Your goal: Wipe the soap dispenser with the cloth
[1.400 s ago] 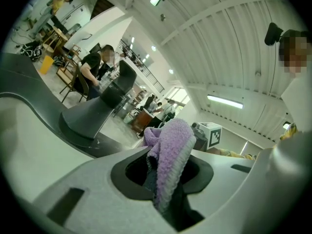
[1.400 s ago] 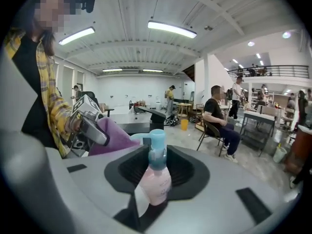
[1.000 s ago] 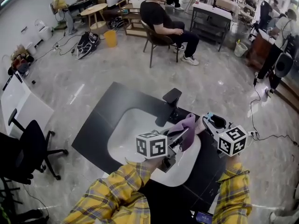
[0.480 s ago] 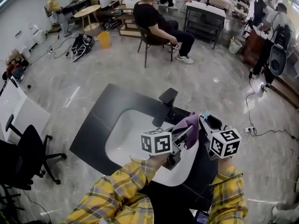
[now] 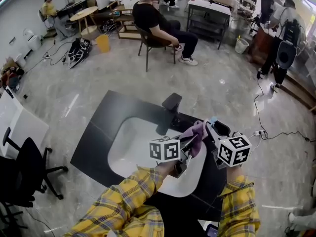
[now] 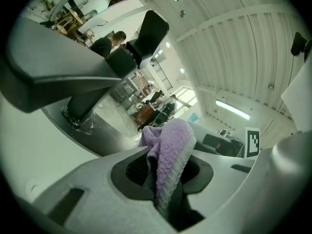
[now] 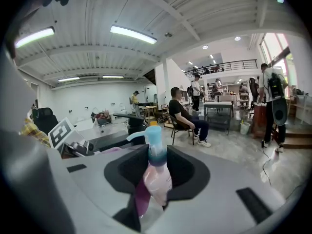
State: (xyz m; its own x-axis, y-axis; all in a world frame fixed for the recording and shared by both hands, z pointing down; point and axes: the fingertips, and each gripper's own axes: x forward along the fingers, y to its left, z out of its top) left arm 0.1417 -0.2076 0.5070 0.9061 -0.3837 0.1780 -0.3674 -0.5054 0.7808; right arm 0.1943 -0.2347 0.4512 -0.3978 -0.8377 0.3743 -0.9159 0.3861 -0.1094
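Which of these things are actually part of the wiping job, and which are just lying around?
Job: purple cloth, clamped in left gripper; soap dispenser, clamped in right gripper.
Lying about: sink, black tap, office chair, yellow bin.

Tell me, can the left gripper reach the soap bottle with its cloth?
Probably yes: the left gripper holds its cloth right beside the soap bottle in the right gripper, with nothing visible between.
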